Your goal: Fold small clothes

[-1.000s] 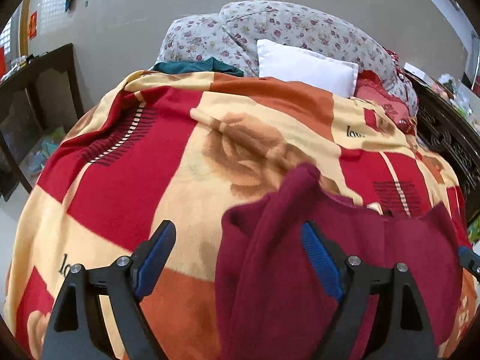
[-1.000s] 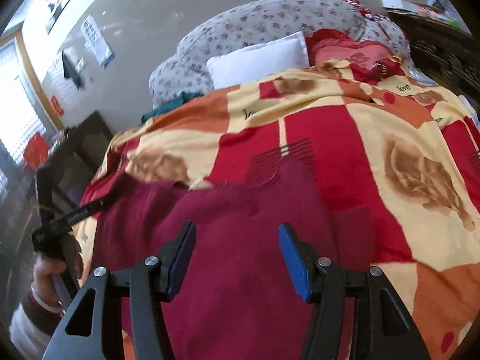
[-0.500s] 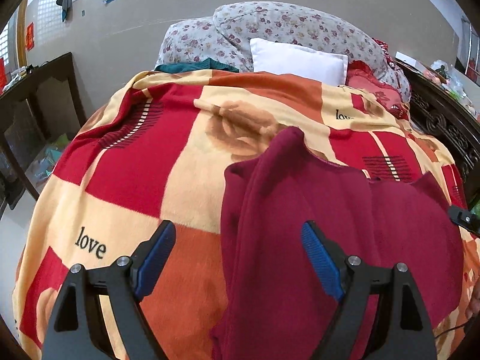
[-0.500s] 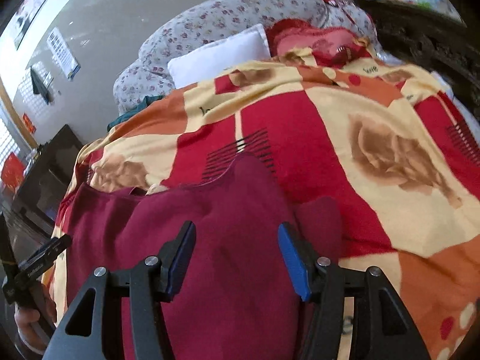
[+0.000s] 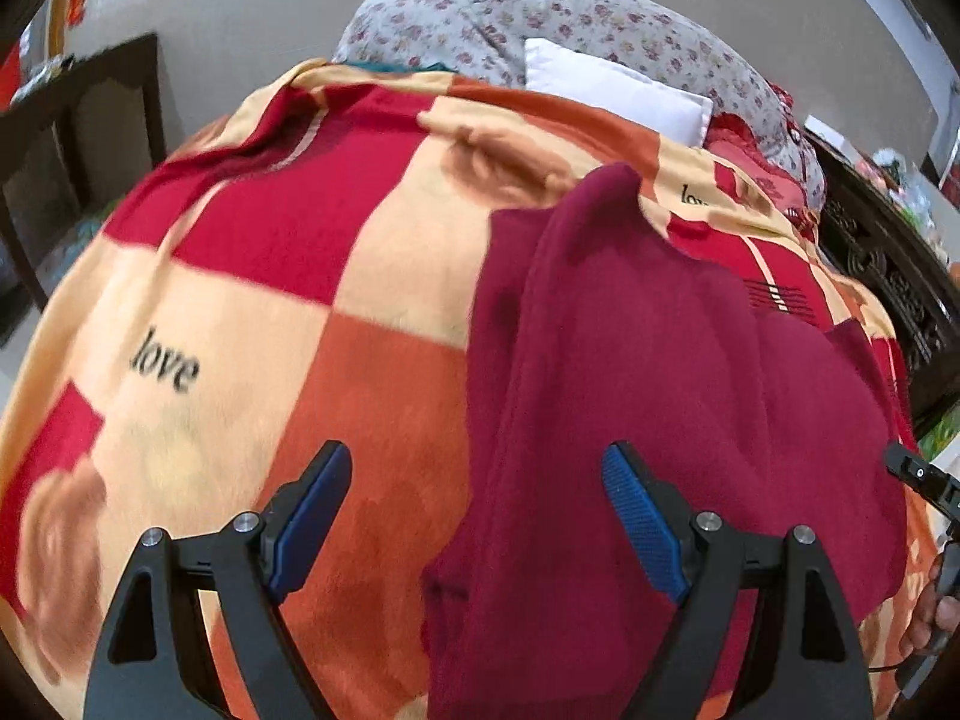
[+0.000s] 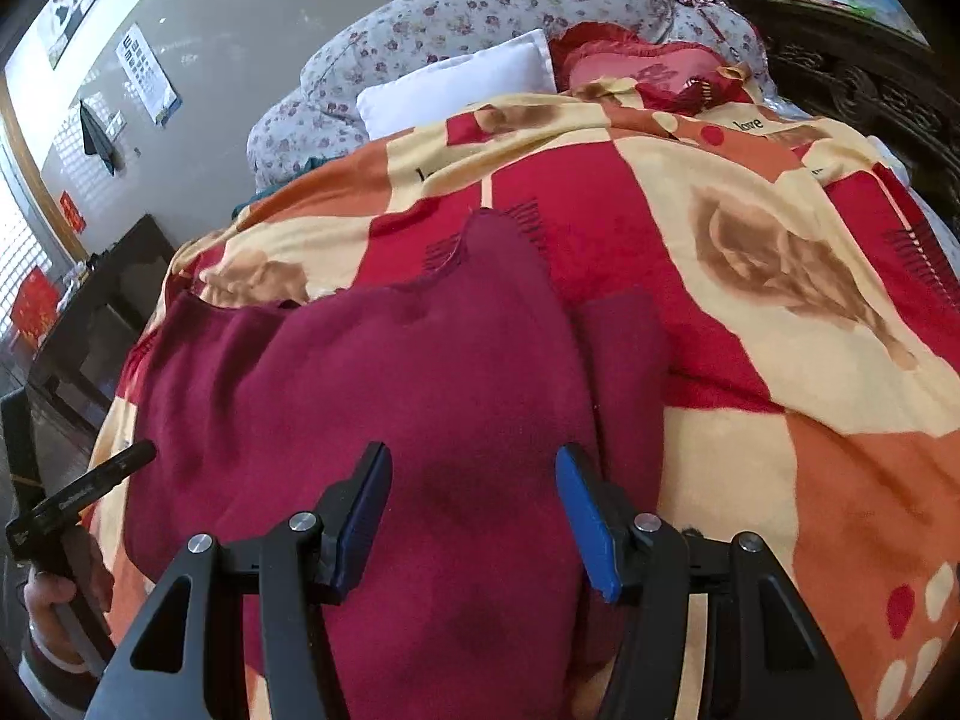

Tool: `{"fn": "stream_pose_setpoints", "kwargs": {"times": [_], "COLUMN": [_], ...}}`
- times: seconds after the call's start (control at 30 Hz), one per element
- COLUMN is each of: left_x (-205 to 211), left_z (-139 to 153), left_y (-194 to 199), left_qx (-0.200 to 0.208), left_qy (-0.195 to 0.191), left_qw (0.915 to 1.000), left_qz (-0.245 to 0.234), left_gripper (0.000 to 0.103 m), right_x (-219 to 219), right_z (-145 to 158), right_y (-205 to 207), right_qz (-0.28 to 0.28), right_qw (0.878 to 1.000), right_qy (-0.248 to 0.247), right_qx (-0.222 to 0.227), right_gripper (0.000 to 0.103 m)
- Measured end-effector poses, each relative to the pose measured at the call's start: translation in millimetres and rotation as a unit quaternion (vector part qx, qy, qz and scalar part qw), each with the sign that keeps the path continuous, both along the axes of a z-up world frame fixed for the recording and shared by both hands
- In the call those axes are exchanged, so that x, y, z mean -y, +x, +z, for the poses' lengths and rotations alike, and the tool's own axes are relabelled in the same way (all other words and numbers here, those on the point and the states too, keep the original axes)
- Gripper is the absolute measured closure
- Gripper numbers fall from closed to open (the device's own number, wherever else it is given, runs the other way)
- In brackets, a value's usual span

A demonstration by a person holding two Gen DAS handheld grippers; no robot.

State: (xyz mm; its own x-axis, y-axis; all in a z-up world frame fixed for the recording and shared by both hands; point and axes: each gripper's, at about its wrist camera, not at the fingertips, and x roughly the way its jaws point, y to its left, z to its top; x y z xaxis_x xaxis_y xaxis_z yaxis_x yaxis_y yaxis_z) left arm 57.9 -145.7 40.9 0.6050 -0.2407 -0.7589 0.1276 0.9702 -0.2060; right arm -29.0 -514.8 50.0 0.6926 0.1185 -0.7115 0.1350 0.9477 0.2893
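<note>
A dark red knit garment (image 5: 660, 396) lies spread on the bed, its left side folded over in a long ridge. It also shows in the right wrist view (image 6: 384, 408). My left gripper (image 5: 477, 516) is open and empty, hovering over the garment's near left edge. My right gripper (image 6: 474, 516) is open and empty above the garment's near part. The right gripper's tip (image 5: 918, 474) shows at the far right of the left wrist view. The left gripper (image 6: 78, 492) shows at the left of the right wrist view.
A red, orange and cream blanket (image 5: 252, 300) covers the bed. A white pillow (image 5: 612, 90) and floral bedding (image 6: 456, 18) lie at the head. Dark wooden furniture stands left (image 5: 72, 138) and a carved dark frame right (image 6: 870, 84).
Both grippers have pulled back toward the near edge of the bed, so more blanket and garment shows. The garment lies flatter. Both jaws stay open.
</note>
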Motion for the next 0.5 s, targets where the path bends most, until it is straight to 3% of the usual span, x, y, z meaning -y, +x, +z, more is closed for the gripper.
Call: {"fn": "stream_pose_setpoints", "kwargs": {"times": [0.17,0.5], "left_x": [-10,-17], "left_z": [-8,-23], "left_y": [1,4], "left_qx": [-0.008,-0.008], "left_qy": [-0.016,-0.076], "left_qw": [0.9998,0.9970], "left_qz": [0.012,0.013], "left_gripper": [0.018,0.015], "right_x": [-9,-67], "right_z": [10,19], "right_y": [-7,5], "right_qz": [-0.004,0.080], "right_qw": [1.000,0.996], "right_qy": [-0.002,0.036], "right_qx": [0.008,0.006], "right_gripper": [0.039,0.033]}}
